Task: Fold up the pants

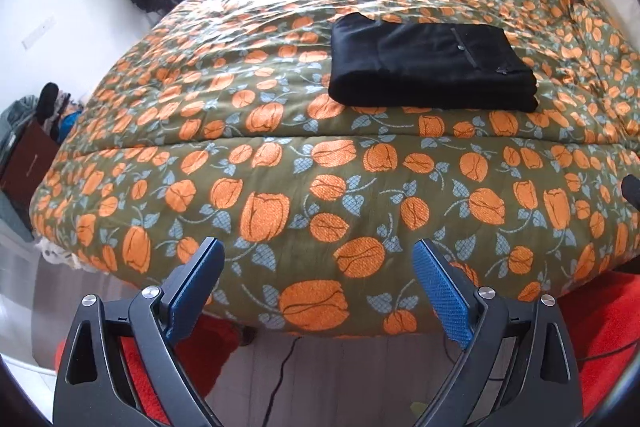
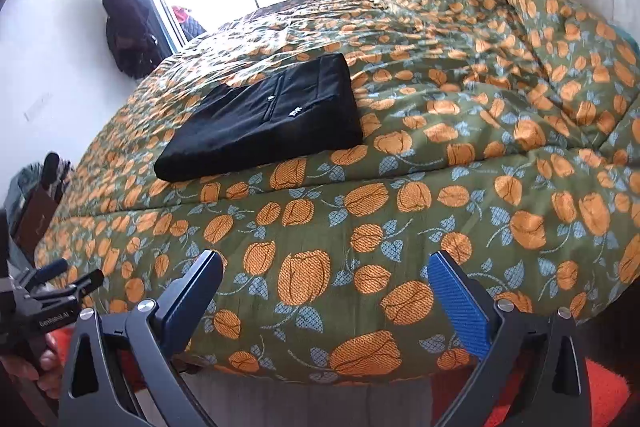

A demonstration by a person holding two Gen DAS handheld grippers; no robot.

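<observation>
Left wrist view: folded black pants [image 1: 432, 67] at one o'clock on flowered quilt [image 1: 280, 155], likely finished, left gripper [image 1: 318, 267] and right gripper [image 2: 326, 275] both gaping, empty, well apart from them.

pants [image 1: 432, 67] | black | folded flat rectangle | lying on floral quilt [image 1: 280, 167]
</observation>
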